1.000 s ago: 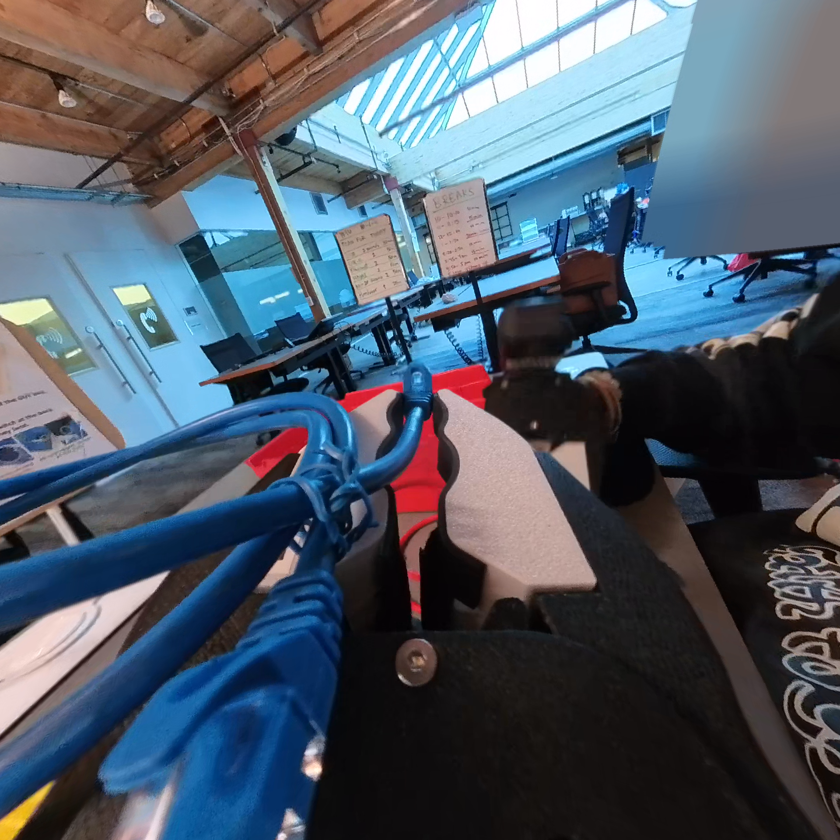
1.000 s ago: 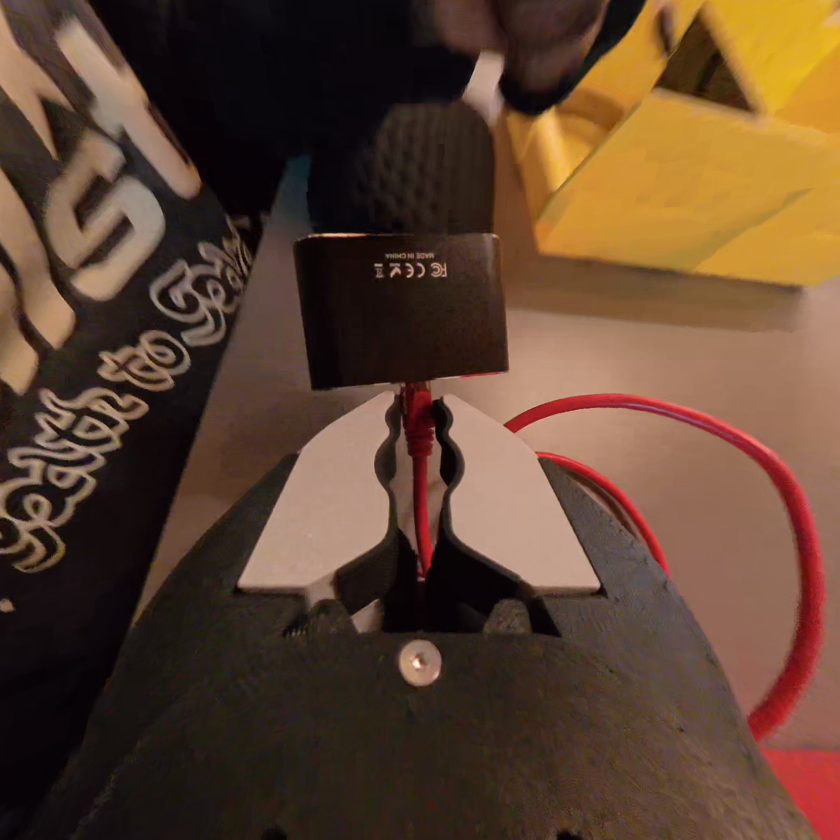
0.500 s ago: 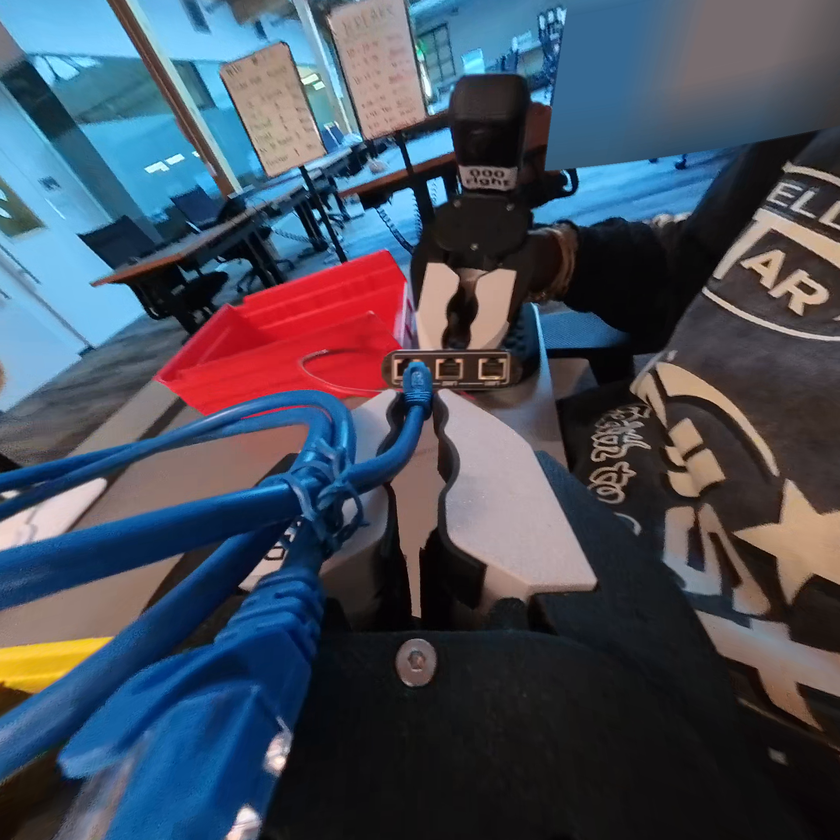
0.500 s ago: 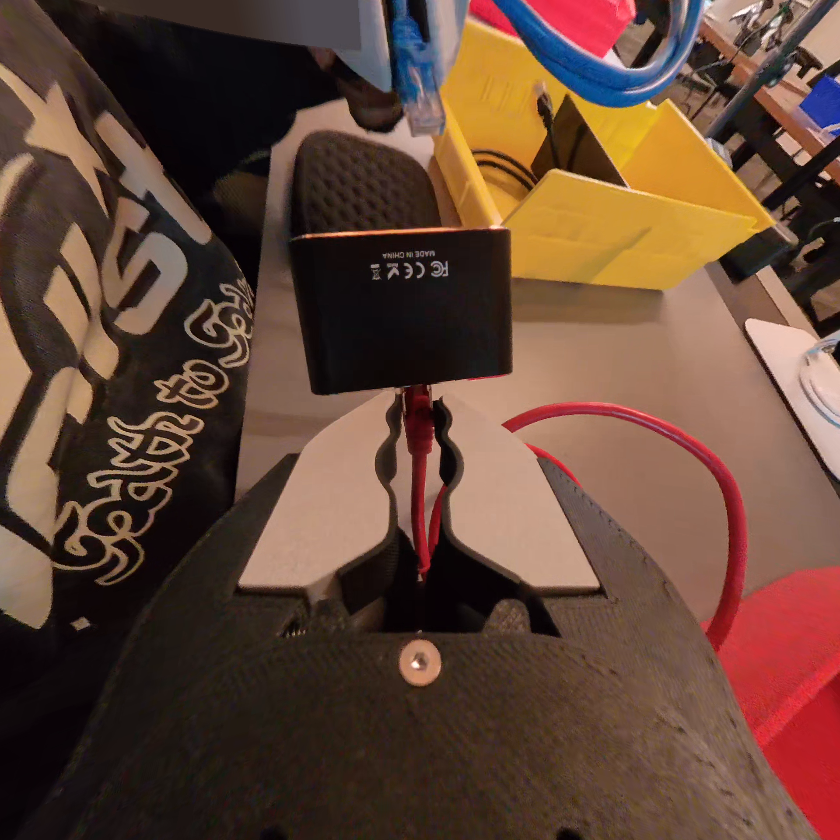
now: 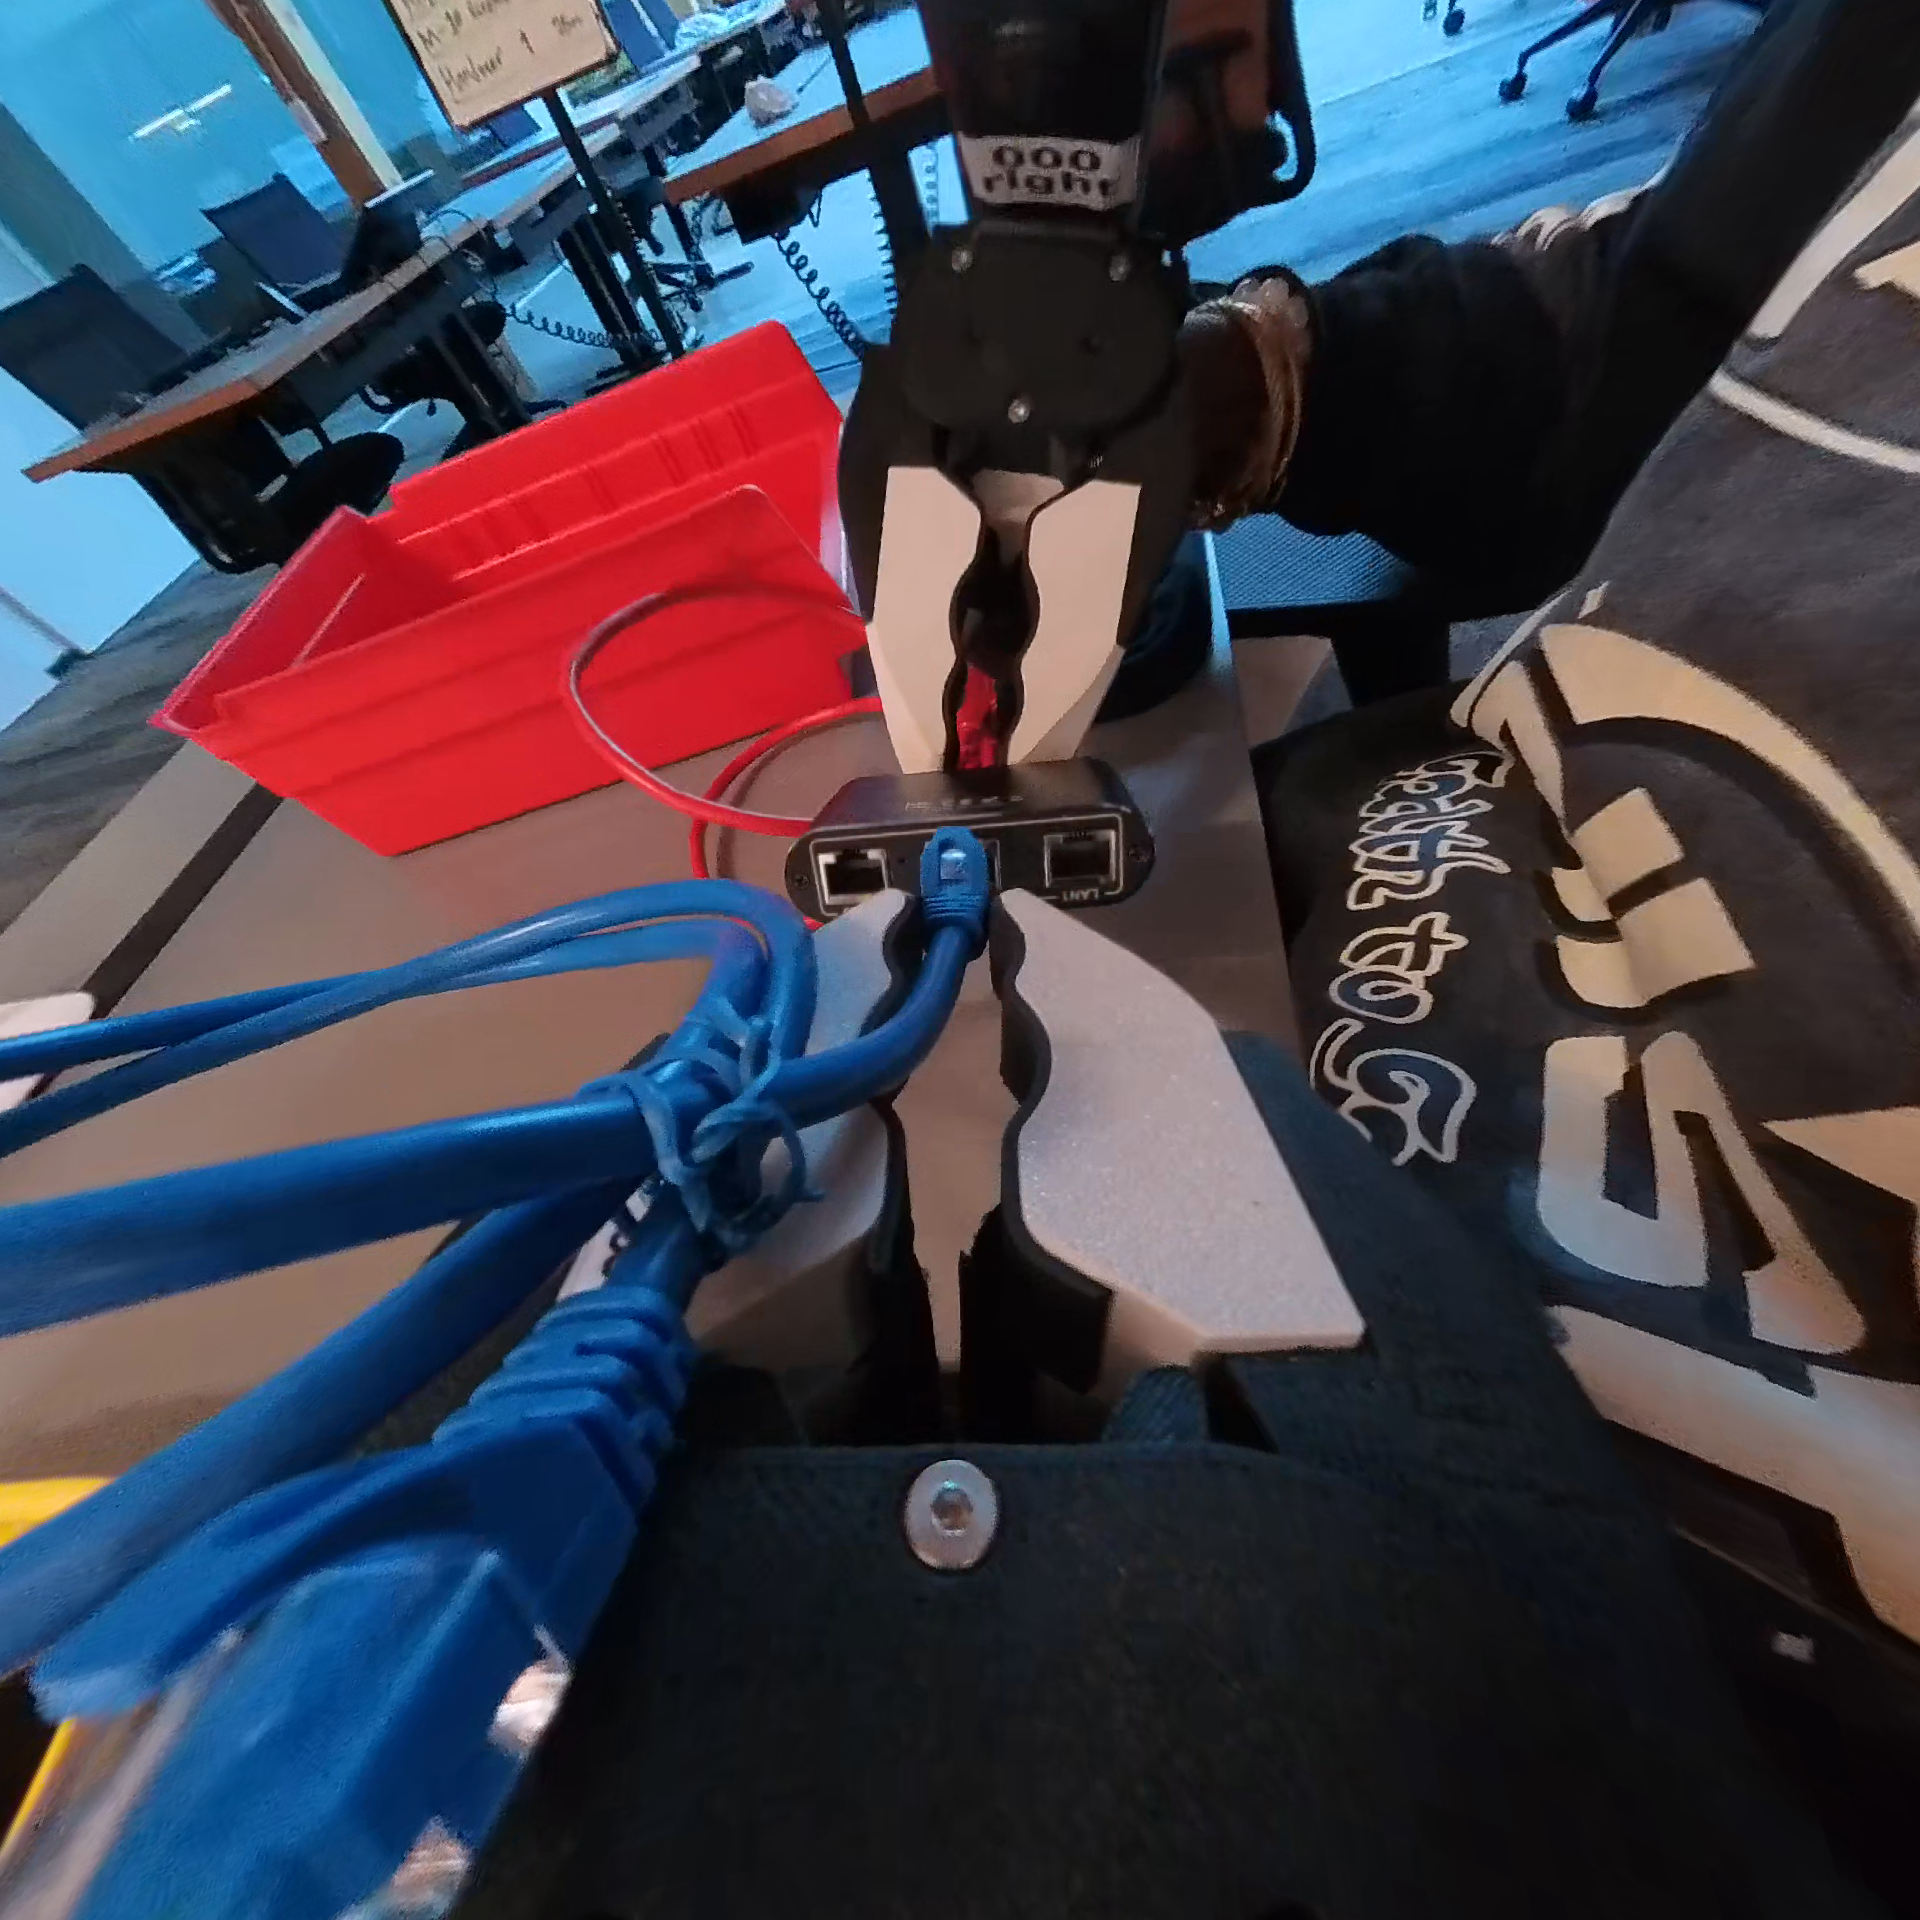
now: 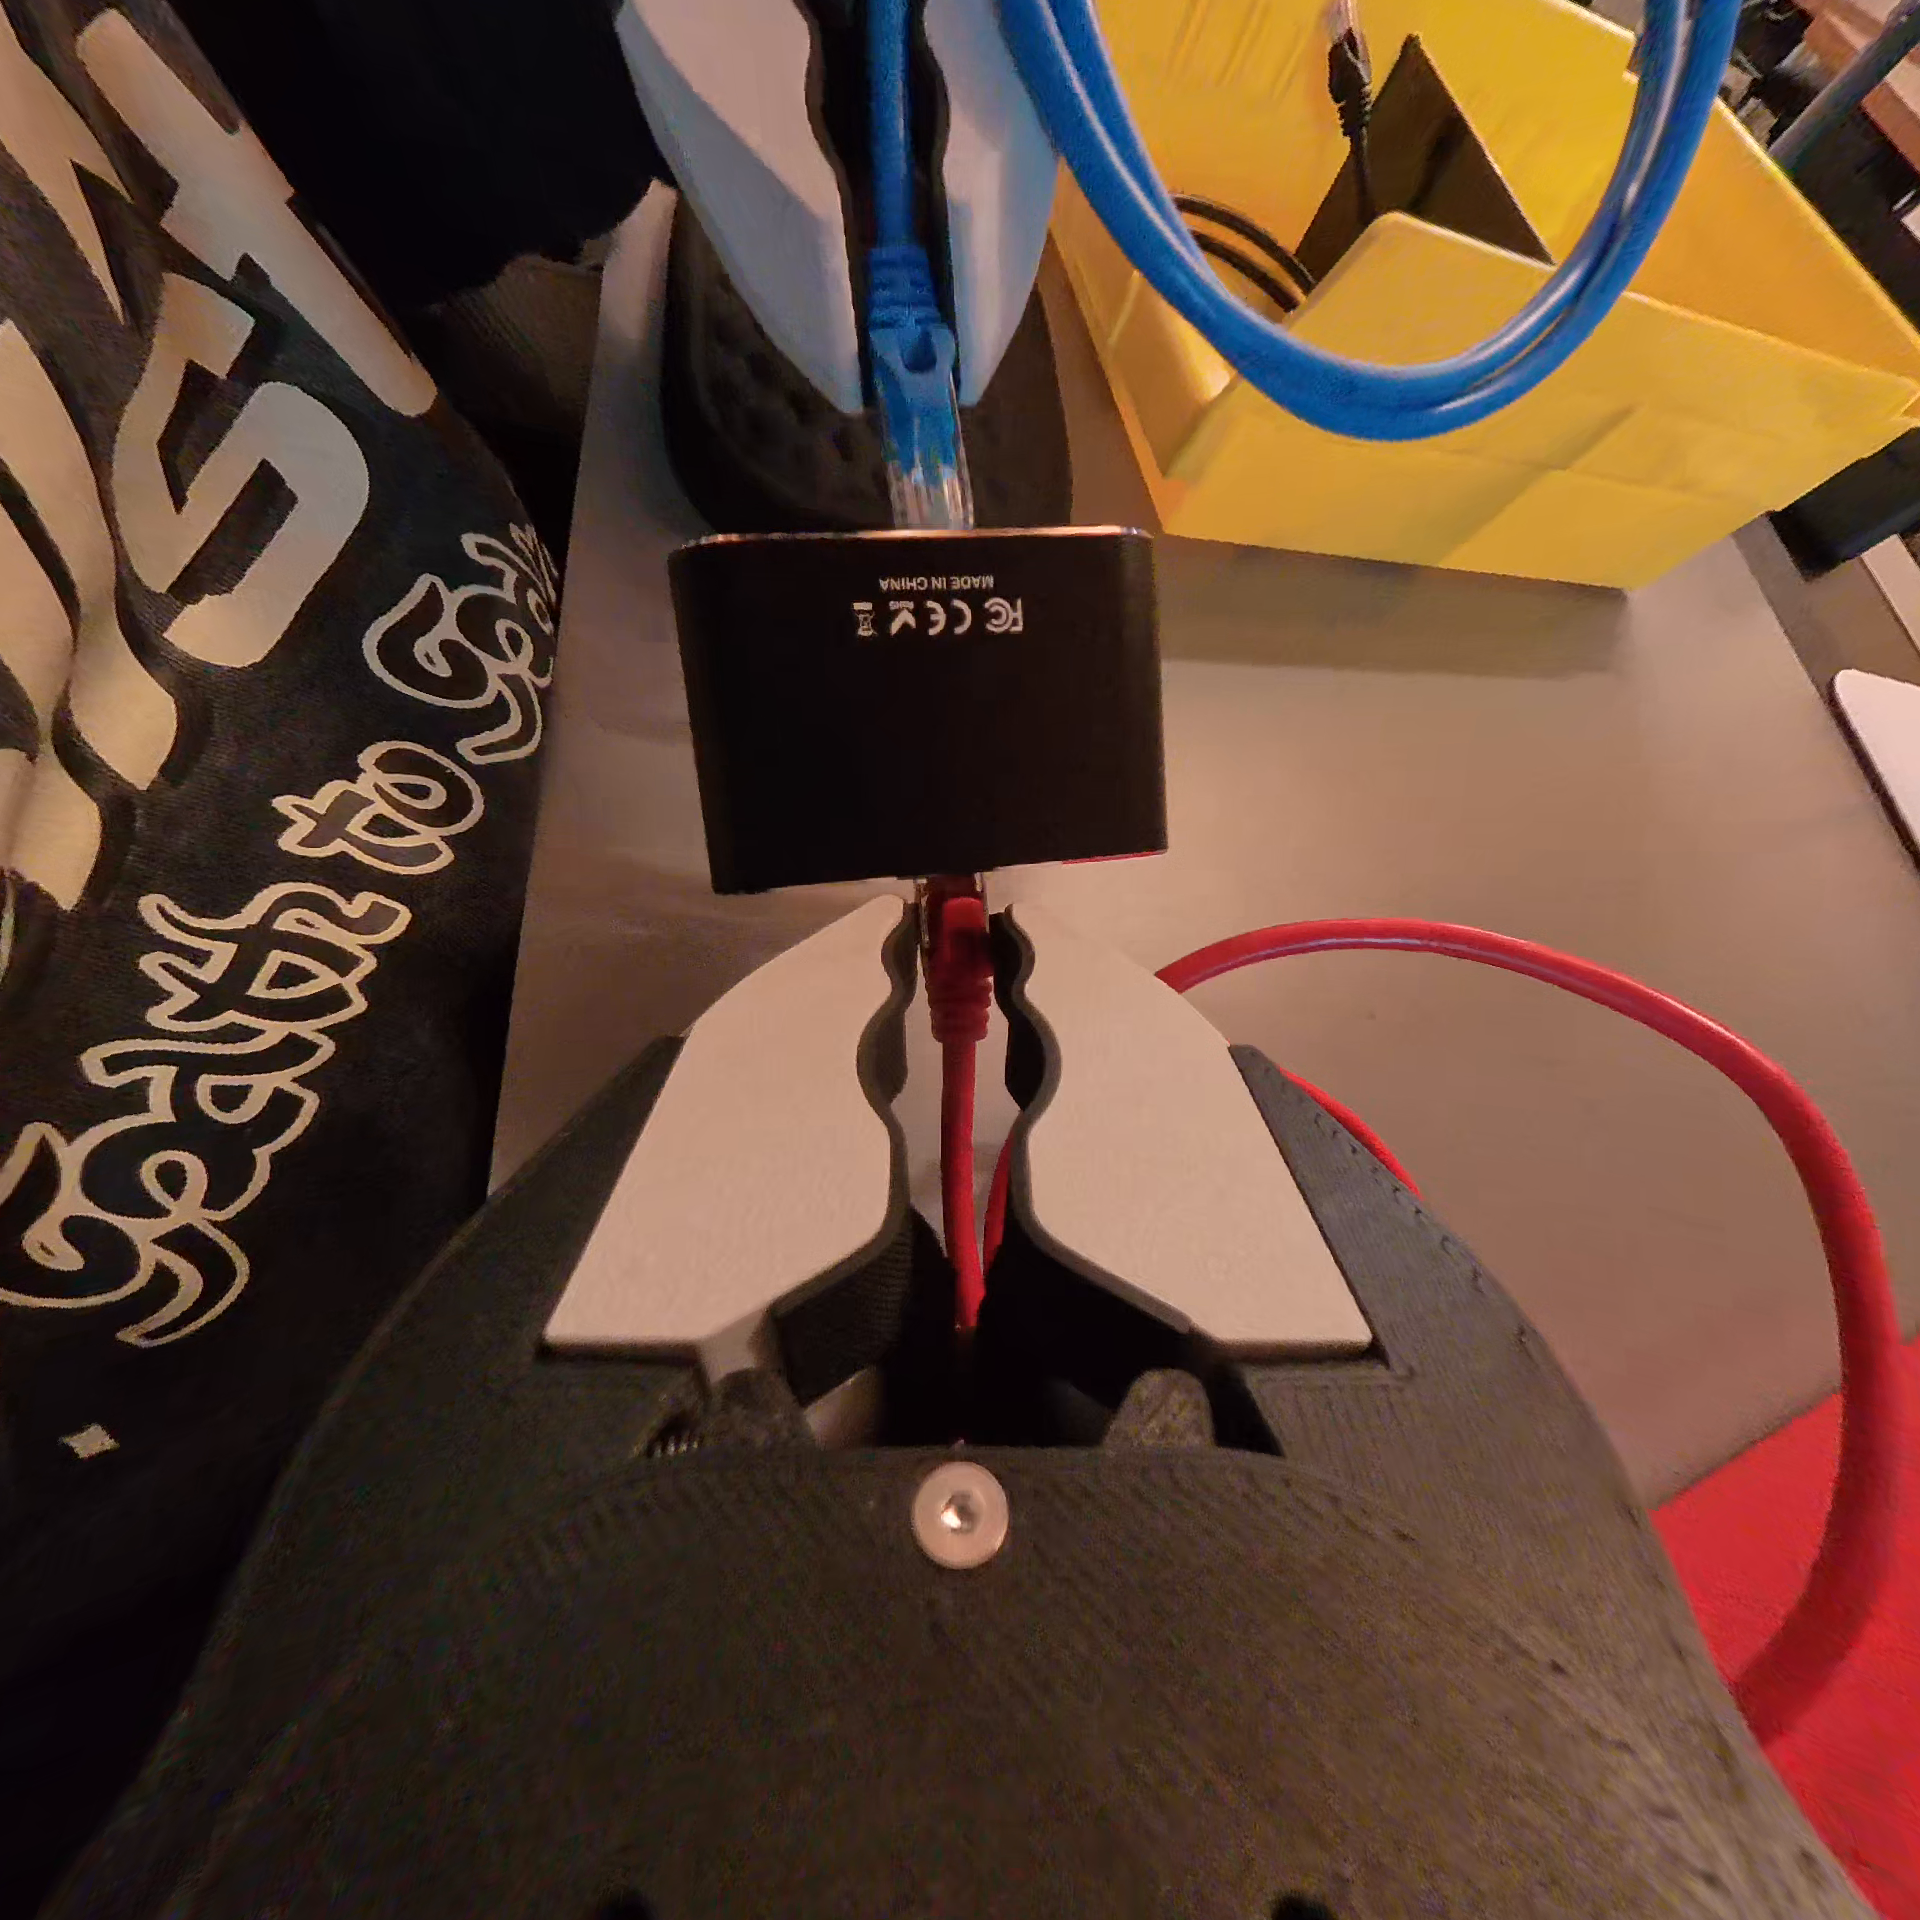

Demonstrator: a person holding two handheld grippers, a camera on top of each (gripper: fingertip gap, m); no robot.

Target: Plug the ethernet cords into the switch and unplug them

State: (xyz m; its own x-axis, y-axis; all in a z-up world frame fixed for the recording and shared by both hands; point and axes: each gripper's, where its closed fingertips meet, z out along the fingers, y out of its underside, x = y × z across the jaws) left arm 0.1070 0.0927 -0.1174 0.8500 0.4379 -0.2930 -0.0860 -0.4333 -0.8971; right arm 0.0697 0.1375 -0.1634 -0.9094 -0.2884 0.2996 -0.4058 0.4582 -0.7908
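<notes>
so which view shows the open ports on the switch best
The left wrist view: it faces the switch front, showing an empty port on each side of the blue plug. The right wrist view sees only the switch's plain top and rear edge, where the red plug enters; the ports are hidden.

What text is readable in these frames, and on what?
I won't quote writing; only where it stands.
White label on the right gripper: legible.
White print on the black switch: legible.
Whiteboard: handwritten, cropped.
Person's dark shirt: large lettering, cropped.

Grey table (image 5: 416, 1039), red bin (image 5: 520, 613), yellow bin (image 6: 1558, 436)
</notes>
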